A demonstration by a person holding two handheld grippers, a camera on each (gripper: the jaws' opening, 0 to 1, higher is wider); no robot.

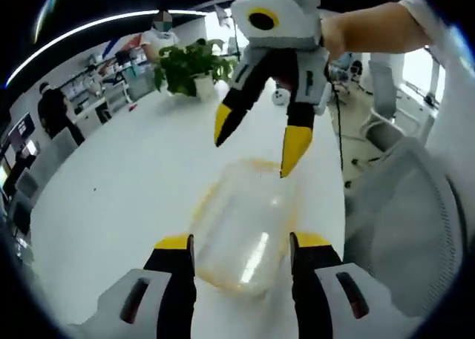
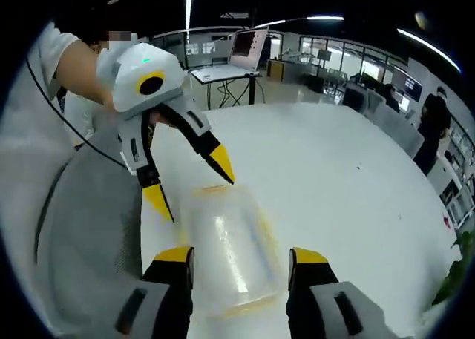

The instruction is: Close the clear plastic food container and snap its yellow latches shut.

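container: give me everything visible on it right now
The container is a clear plastic box with rounded corners and yellow trim along its edges, lying flat on the white table. It looks empty. Its lid seems to be on, though whether the latches are snapped is too blurred to tell. It sits between the open left gripper at one end and the open right gripper at the other. No jaw clearly touches it; each tip hovers near or just above an end.
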